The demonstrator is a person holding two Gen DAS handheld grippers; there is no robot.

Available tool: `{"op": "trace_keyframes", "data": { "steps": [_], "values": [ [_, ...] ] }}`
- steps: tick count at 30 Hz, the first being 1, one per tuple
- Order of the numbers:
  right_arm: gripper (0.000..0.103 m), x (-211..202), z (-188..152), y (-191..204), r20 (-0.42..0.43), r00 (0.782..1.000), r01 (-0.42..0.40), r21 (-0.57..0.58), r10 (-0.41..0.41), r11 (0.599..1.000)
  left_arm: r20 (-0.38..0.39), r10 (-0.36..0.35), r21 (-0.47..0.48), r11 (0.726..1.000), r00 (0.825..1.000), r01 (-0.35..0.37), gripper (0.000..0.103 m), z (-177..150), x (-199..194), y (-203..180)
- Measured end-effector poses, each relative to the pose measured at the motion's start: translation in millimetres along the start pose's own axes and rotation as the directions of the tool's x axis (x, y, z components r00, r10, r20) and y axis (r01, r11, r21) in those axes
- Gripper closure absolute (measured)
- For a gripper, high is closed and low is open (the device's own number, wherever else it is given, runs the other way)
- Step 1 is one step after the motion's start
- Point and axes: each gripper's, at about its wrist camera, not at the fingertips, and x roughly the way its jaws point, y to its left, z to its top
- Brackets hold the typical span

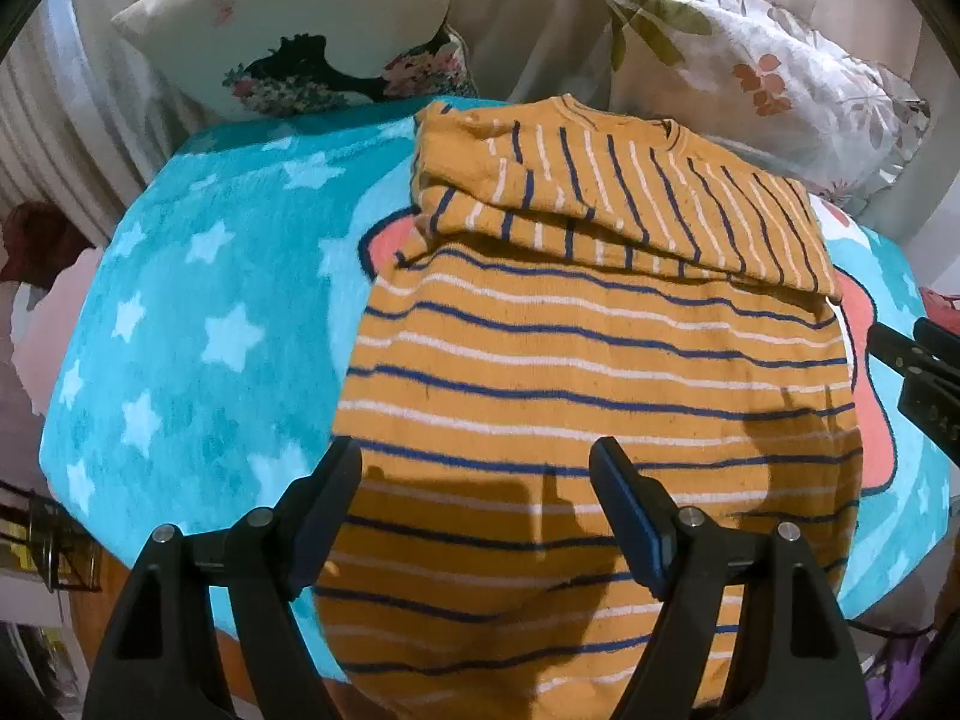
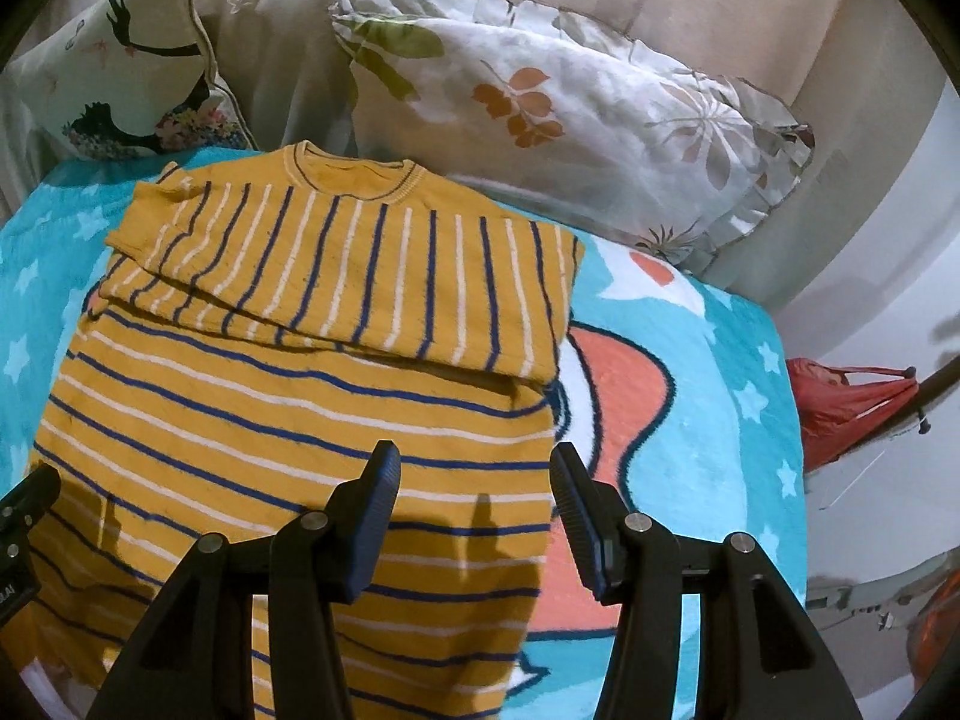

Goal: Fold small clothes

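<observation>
A mustard-yellow sweater (image 1: 576, 360) with navy and white stripes lies flat on a turquoise star blanket (image 1: 198, 312), its sleeves folded across the chest just below the collar. My left gripper (image 1: 477, 462) is open and empty, hovering over the sweater's lower left part. My right gripper (image 2: 471, 462) is open and empty, hovering over the sweater's (image 2: 288, 396) lower right edge, with one finger over the blanket (image 2: 708, 420). The right gripper also shows at the right edge of the left wrist view (image 1: 918, 366), and the left gripper at the left edge of the right wrist view (image 2: 21, 528).
Two printed cushions lean behind the sweater: one with dark figures (image 1: 288, 30) at the left and a floral one (image 2: 570, 120) at the right. A red bag (image 2: 840, 408) hangs beyond the blanket's right edge. The blanket edge drops off at left and right.
</observation>
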Motion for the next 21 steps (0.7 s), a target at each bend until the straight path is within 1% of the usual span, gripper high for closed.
{"op": "trace_keyframes", "data": {
  "steps": [6, 13, 18, 21],
  "values": [
    [0.047, 1, -9, -8, 0.003, 1.000, 0.006, -0.026, -0.006, 1.000, -0.007, 0.030, -0.040, 0.999, 1.000, -0.031, 0.026, -13, -1, 1],
    [0.047, 3, -16, -17, 0.004, 1.000, -0.011, -0.039, 0.011, 0.999, -0.023, 0.073, -0.090, 0.993, 0.997, -0.075, 0.026, -28, 0, 11],
    [0.047, 0, -18, -23, 0.019, 1.000, -0.012, -0.046, 0.013, 0.999, -0.049, 0.102, -0.121, 0.987, 0.994, -0.108, 0.026, -40, 5, 21],
    [0.047, -1, -19, -26, 0.025, 1.000, -0.016, -0.046, 0.017, 0.999, -0.071, 0.109, -0.140, 0.983, 0.992, -0.118, 0.026, -47, 9, 27]
  ]
}}
